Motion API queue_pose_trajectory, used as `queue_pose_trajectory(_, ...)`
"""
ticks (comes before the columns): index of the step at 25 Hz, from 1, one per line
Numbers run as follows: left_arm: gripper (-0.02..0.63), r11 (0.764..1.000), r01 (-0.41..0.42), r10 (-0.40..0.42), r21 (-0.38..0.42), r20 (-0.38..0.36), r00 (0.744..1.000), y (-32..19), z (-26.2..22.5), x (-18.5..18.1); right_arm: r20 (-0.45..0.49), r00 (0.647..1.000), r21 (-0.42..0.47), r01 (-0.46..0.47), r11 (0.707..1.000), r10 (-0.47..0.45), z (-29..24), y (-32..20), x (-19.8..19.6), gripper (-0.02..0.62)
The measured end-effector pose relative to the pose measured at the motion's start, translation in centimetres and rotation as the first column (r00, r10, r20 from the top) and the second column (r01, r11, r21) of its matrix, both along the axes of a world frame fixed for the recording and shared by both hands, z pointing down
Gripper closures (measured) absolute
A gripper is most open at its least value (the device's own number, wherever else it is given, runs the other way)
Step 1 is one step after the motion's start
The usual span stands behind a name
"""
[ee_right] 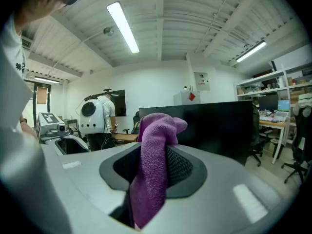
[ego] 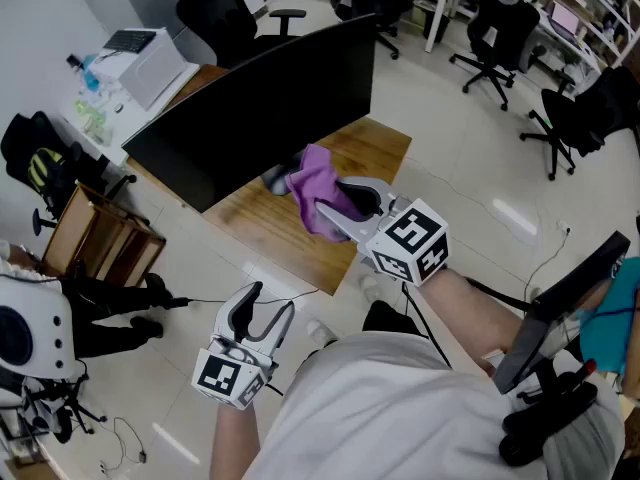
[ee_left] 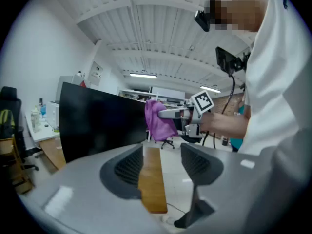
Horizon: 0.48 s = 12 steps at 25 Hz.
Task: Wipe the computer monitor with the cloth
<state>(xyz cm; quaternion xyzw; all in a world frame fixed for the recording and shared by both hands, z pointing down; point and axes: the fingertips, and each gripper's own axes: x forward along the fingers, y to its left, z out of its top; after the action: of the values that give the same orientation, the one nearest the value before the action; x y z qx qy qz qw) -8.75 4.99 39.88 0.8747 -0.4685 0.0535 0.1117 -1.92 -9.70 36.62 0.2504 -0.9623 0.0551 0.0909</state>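
Observation:
A large black monitor [ego: 260,108] stands on a wooden table [ego: 375,153], its dark screen facing me. My right gripper [ego: 332,196] is shut on a purple cloth [ego: 318,183], held above the table just in front of the screen's lower right part; whether the cloth touches the screen I cannot tell. In the right gripper view the cloth [ee_right: 157,130] hangs between the jaws, with the monitor [ee_right: 214,126] behind. My left gripper [ego: 270,303] is open and empty, low and off the table's near edge. The left gripper view shows the monitor [ee_left: 97,126] and cloth [ee_left: 158,121] ahead.
A wooden cabinet [ego: 95,233] and a white helmet-like device [ego: 30,333] stand at the left. A white box [ego: 150,63] sits behind the monitor. Office chairs [ego: 495,33] fill the far floor. Another dark screen [ego: 560,308] leans at my right. Cables [ego: 215,298] lie on the floor.

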Motion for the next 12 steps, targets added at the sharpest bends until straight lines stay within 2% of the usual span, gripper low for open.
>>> queue_pose_trajectory(5,0.342,1.000,0.022,-0.022,-0.001,-0.049,0.999,-1.7,-0.5,-1.9,0.004,1.000,0.058,0.019,0.998,-0.019,-2.8,-2.7,-4.0,0.465)
queue_pose_trajectory(12,0.342,0.993,0.117,-0.116,0.021,-0.048,0.992,-1.9,-1.4,-5.3,0.041,0.984,0.153,0.167,0.974,-0.175,-6.8,-5.7,-16.0,0.465)
